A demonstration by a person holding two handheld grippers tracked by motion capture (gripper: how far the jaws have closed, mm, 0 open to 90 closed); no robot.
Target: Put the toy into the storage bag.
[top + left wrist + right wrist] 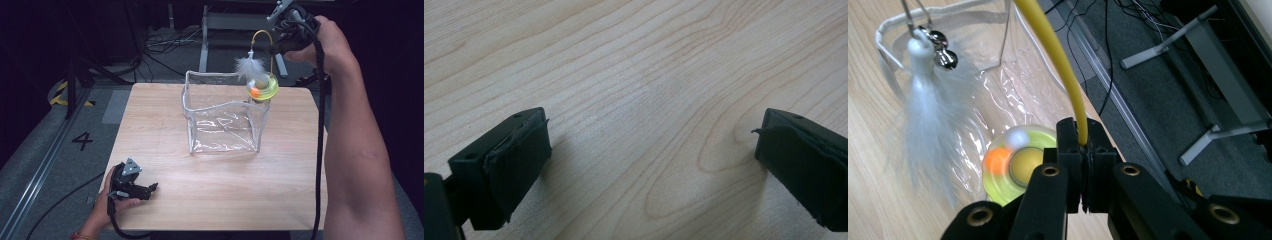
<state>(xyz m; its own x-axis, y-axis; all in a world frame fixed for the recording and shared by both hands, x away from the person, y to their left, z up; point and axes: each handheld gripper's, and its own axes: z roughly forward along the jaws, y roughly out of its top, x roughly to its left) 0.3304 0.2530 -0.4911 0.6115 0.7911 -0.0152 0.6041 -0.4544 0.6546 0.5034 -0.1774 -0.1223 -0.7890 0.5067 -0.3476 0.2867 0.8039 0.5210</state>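
A cat toy hangs in the air over the far right corner of a clear plastic bag (225,122) that stands open on the wooden table (225,190). The toy has a round yellow-green base (263,88) with an orange ball, a bent yellow wire (270,42) and a white feather (248,66). My right gripper (276,48) is shut on the yellow wire (1048,55), and its jaws (1083,137) meet around it. Below them are the base (1018,165), the feather (928,125) with small bells (944,51), and the bag (998,80). My left gripper (152,187) rests open at the table's near left, nothing between its pads (519,160).
Beyond the table's far edge, the floor carries cables (165,45) and metal stand legs (205,35). A metal rail (40,175) runs along the floor on the left. The right gripper's cable (320,125) hangs down beside the forearm on the table's right side.
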